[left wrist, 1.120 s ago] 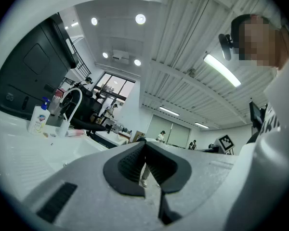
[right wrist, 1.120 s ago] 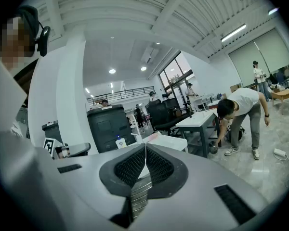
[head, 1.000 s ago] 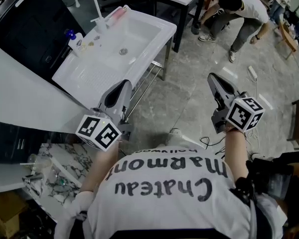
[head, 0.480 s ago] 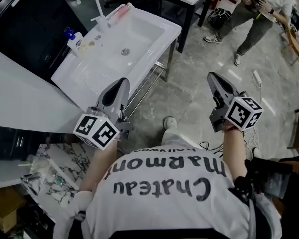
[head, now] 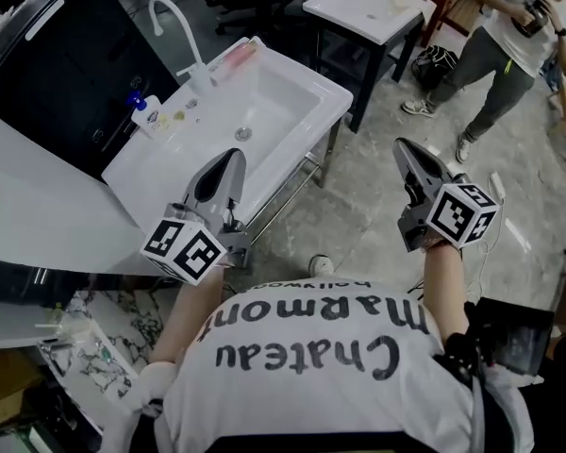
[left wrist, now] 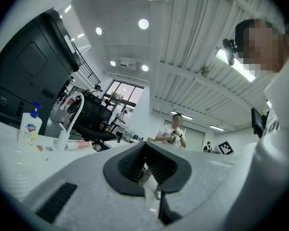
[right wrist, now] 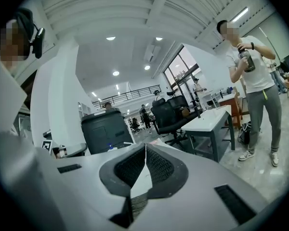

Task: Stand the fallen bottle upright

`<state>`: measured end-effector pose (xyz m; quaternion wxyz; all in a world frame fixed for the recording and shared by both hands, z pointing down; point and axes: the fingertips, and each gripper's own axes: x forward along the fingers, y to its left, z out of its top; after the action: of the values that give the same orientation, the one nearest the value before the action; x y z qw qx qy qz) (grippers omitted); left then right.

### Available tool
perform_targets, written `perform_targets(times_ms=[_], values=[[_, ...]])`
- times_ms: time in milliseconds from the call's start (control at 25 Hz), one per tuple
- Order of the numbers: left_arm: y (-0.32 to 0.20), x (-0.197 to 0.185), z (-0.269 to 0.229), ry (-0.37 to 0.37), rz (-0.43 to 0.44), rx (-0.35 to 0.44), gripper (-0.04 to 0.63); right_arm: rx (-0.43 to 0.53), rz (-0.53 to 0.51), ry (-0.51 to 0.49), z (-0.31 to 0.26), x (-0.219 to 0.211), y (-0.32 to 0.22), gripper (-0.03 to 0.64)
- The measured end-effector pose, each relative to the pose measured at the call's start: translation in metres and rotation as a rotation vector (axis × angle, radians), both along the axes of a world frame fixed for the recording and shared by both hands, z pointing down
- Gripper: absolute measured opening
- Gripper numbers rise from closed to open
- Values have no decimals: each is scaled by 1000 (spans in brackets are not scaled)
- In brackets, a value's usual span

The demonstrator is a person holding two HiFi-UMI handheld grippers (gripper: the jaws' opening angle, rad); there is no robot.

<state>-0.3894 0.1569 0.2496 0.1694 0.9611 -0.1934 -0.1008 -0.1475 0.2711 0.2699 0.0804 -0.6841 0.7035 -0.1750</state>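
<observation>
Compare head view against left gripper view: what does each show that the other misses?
Only the head view: the sink basin from above, the right gripper, and the wearer's printed shirt. Only the left gripper view: the left gripper jaws head-on, together with nothing between them, plus ceiling lights. Both: the faucet, the blue-pump soap bottle, and a standing person in a white shirt.

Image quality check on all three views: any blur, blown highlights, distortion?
Head view: sharp, evenly lit, white sink keeps its detail. Left gripper view: strong fisheye with black corners, ceiling lamp clipped, left claw slightly soft. Right gripper view: same fisheye, window bright, right claw slightly soft.
</observation>
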Motion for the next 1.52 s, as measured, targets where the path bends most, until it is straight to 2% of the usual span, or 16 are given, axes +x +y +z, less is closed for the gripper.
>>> perform_targets(times_ms=[440,640,1000,1280,1520], values=[[-59,82,-1,36,-75,4,14,12,-62,25,0,91,-64,17],[-70,112,10,46,-78,-33,14,-5,-68,11,14,116,-75,17],[-98,127,40,-9,-105,-107,14,-50,-69,-32,44,134,-96,17],[-133,154,51,-16,-91,-122,14,-82,-61,-54,60,158,-125,17],[-183,181,50,11,-102,-136,14,-100,-84,-35,59,184,-174,17]])
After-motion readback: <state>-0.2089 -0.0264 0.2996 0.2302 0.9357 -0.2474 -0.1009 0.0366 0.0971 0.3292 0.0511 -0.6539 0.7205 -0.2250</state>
